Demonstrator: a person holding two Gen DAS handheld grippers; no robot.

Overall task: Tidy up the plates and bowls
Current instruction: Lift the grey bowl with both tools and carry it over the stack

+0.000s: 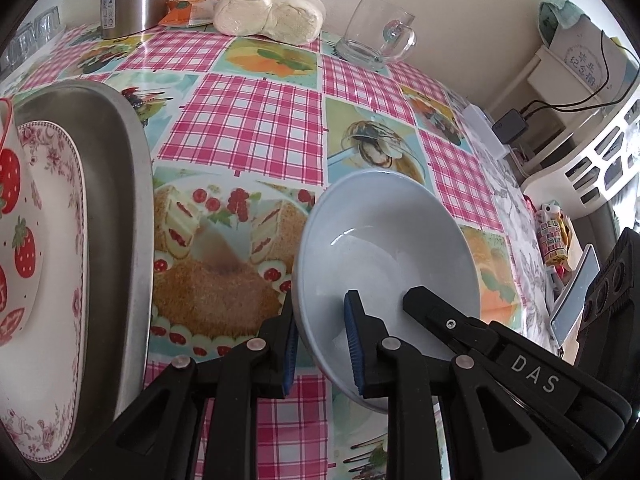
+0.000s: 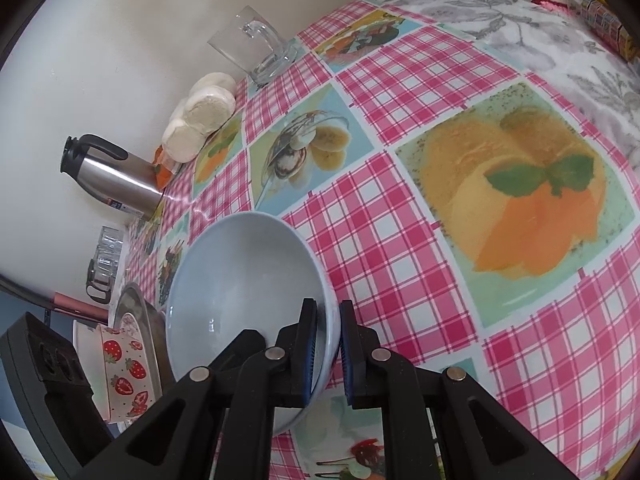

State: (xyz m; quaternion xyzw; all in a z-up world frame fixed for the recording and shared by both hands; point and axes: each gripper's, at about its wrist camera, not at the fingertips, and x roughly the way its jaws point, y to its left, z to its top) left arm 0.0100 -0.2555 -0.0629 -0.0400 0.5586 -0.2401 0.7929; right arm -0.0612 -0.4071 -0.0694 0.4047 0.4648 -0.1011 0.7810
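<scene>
At far left the steel tray point(image 1: 132, 184) already holds the floral plate point(image 1: 60, 280). Our left tool point(image 1: 320, 344) and right tool point(image 2: 329, 354) both clench the blue bowl point(image 1: 384, 240) by opposite rim edges, tilted above the counter point(image 1: 248, 128); we should level it before carrying it trayward.

left gripper point(image 1: 322, 344) and right gripper point(image 2: 329, 354): black plastic linkages, silver pivot pins, blue ribbed pads; raised "das" lettering.
</scene>
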